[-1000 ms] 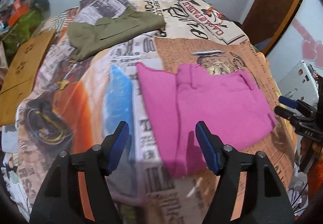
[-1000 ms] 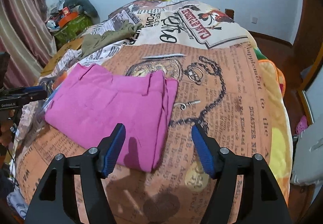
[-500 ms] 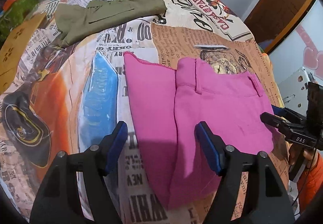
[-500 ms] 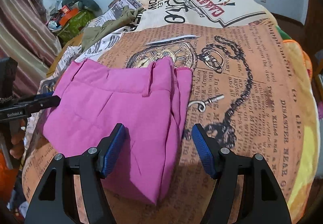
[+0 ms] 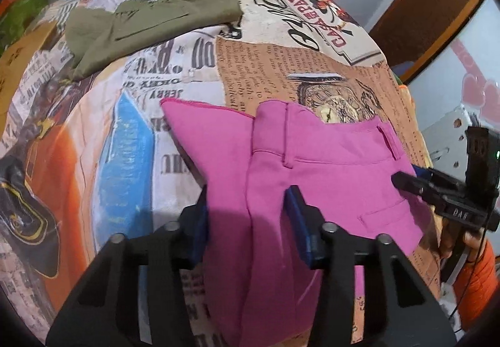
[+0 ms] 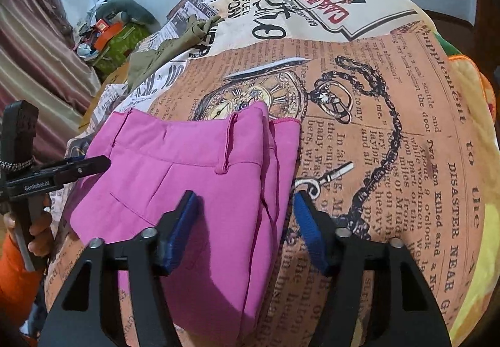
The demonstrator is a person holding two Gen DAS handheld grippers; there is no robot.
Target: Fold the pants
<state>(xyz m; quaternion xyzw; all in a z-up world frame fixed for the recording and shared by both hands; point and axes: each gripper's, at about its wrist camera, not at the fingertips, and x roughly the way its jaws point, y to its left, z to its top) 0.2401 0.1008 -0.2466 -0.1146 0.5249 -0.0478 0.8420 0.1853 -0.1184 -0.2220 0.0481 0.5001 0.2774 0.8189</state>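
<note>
Folded flat, the pink pants point(image 5: 328, 166) lie on a bed under a newspaper-print blanket point(image 6: 390, 128), waistband and belt loops away from the cameras, smooth woven cloth with a stitched pocket slit. The left gripper point(image 5: 250, 222) straddles a doubled edge of the fabric; its blue-padded jaws have just been closing, the cloth between them, though whether the pads press cannot be told. The right gripper point(image 6: 247, 219) has likewise been closing, half wide, over the other folded edge. Farther back, crumpled olive pants point(image 5: 150, 25) rest on the blanket.
</note>
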